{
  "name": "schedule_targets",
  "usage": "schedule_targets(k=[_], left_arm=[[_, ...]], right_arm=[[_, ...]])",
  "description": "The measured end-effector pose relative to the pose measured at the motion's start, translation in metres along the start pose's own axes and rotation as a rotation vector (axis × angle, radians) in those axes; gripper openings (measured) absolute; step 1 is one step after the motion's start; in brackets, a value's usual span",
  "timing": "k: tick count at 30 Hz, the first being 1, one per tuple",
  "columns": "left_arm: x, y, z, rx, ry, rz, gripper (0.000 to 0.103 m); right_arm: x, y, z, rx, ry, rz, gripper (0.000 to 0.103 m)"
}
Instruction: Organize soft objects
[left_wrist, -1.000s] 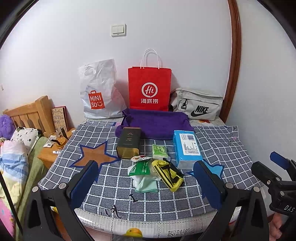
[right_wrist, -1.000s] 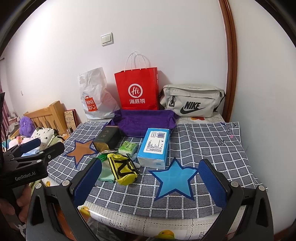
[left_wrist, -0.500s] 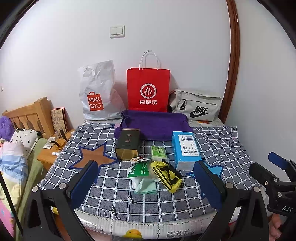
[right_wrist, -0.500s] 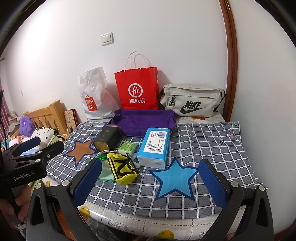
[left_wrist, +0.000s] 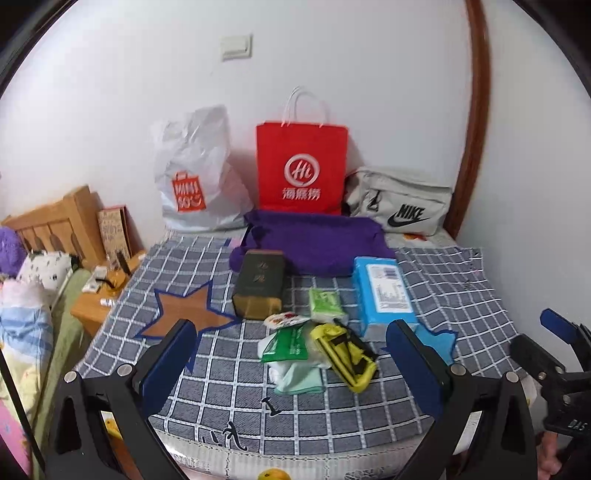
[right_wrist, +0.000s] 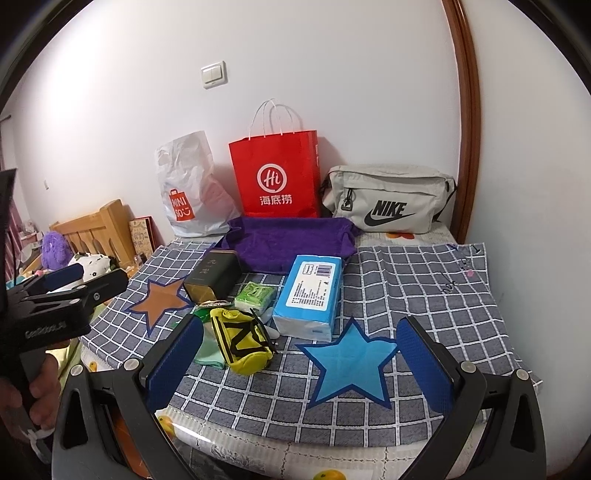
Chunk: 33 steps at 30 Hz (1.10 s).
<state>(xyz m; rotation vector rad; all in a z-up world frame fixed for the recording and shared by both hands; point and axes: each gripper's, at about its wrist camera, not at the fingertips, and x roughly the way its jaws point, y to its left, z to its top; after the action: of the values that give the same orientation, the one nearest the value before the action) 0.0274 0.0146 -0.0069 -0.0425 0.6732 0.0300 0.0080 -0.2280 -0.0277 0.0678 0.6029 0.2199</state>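
Observation:
On the checked cloth (left_wrist: 221, 398) lie a yellow and black pouch (left_wrist: 345, 356) (right_wrist: 243, 341), a green packet (left_wrist: 286, 345), a pale green cloth (left_wrist: 299, 378), a small green tissue pack (left_wrist: 325, 302) (right_wrist: 255, 295), a blue tissue pack (left_wrist: 384, 291) (right_wrist: 308, 295) and a dark tin (left_wrist: 258, 284) (right_wrist: 212, 275). A purple fabric tray (left_wrist: 314, 240) (right_wrist: 291, 242) sits behind them. My left gripper (left_wrist: 295, 362) is open and empty at the near edge. My right gripper (right_wrist: 303, 365) is open and empty above the blue star (right_wrist: 351, 365).
A white Miniso bag (left_wrist: 192, 173), a red paper bag (left_wrist: 301, 170) and a grey Nike bag (left_wrist: 399, 206) stand against the wall. A wooden headboard (left_wrist: 55, 221), bedding and a small side table (left_wrist: 99, 295) lie to the left. The right wall is close.
Both grippers have shifted only slightly; the left view has drifted a little. The objects on the cloth have not moved.

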Motion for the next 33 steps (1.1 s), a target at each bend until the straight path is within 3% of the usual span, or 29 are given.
schedule_targets(k=[15, 25, 28, 30, 31, 33], left_arm=[[0.087, 0.051, -0.025, -0.083, 0.134, 0.064, 0.103], [0.116, 0.076, -0.039, -0.136, 0.197, 0.011, 0.101], [0.122, 0.076, -0.039, -0.133, 0.204, 0.001, 0.101], [0.127, 0.073, -0.039, -0.122, 0.21, -0.013, 0.101], [0.128, 0.071, -0.039, -0.117, 0.213, -0.019, 0.101], [0.13, 0.068, -0.04, -0.107, 0.219, -0.034, 0.101]], right_arm=[[0.108, 0.02, -0.027, -0.064, 0.153, 0.136, 0.101], [0.17, 0.074, -0.046, -0.244, 0.245, 0.188, 0.094], [0.187, 0.079, -0.055, -0.273, 0.284, 0.163, 0.086], [0.194, 0.077, -0.058, -0.27, 0.299, 0.155, 0.069], [0.197, 0.074, -0.059, -0.264, 0.31, 0.175, 0.065], [0.195, 0.069, -0.059, -0.239, 0.326, 0.223, 0.04]])
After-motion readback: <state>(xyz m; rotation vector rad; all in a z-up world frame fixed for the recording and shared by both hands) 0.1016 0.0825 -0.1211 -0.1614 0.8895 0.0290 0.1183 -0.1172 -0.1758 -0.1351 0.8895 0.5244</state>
